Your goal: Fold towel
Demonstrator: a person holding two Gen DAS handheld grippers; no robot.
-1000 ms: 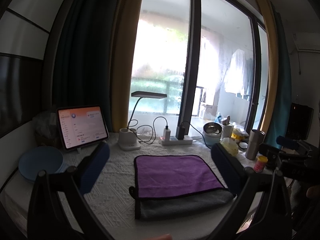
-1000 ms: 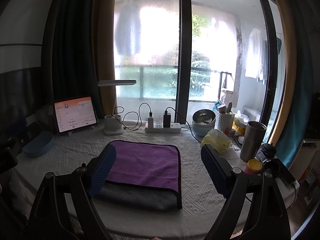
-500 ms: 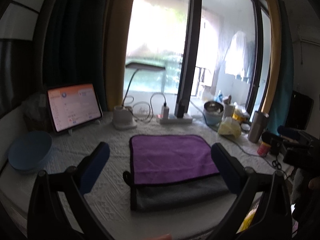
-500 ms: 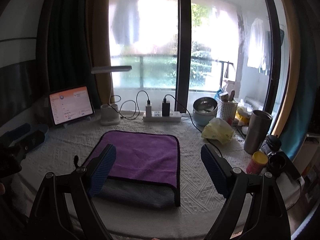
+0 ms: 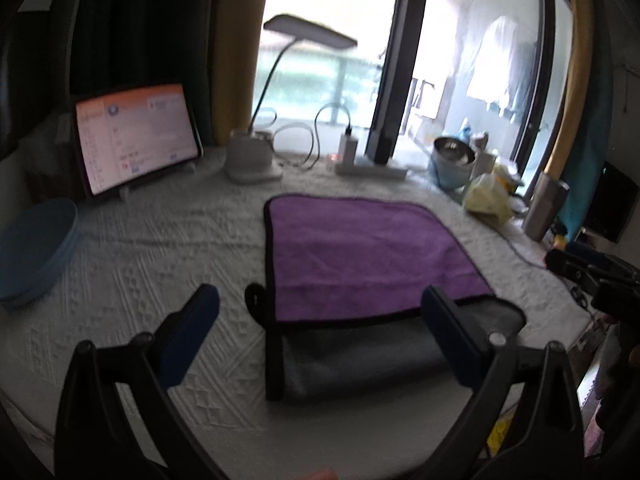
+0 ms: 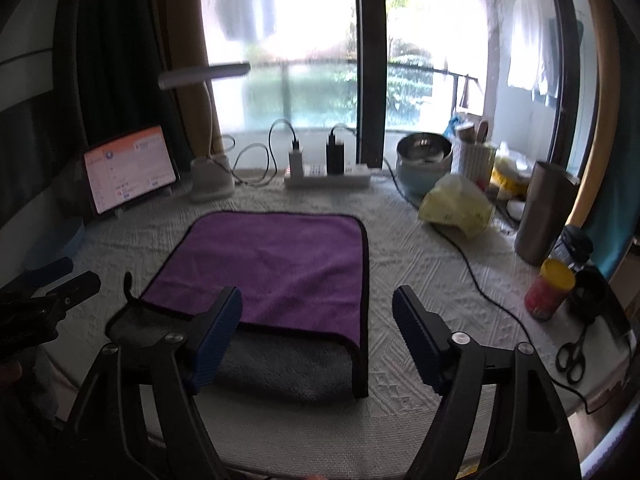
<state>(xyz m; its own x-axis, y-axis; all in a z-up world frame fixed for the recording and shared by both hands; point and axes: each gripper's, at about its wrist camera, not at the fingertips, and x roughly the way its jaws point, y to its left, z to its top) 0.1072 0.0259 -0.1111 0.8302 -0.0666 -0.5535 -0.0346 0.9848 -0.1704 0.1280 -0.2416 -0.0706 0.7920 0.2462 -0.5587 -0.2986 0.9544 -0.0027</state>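
A towel (image 5: 360, 256) lies on the white tablecloth (image 5: 160, 248), purple side up with black trim, folded over so its grey underside (image 5: 352, 356) shows along the near edge. It also shows in the right wrist view (image 6: 280, 264). My left gripper (image 5: 320, 320) is open and empty, above the towel's near left corner. My right gripper (image 6: 318, 320) is open and empty, above the towel's near right corner. The left gripper's body shows in the right wrist view (image 6: 36, 304); the right gripper's shows in the left wrist view (image 5: 592, 272).
A tablet (image 5: 132, 140), desk lamp base (image 5: 250, 156) and power strip (image 5: 368, 166) stand at the back. A blue plate (image 5: 32, 248) lies at left. A steel tumbler (image 6: 544, 212), yellow bag (image 6: 456, 204), red jar (image 6: 548, 288) and scissors (image 6: 572, 356) are at right.
Both grippers have moved forward and down toward the towel's near edge. The towel has not moved and both grippers stay open.
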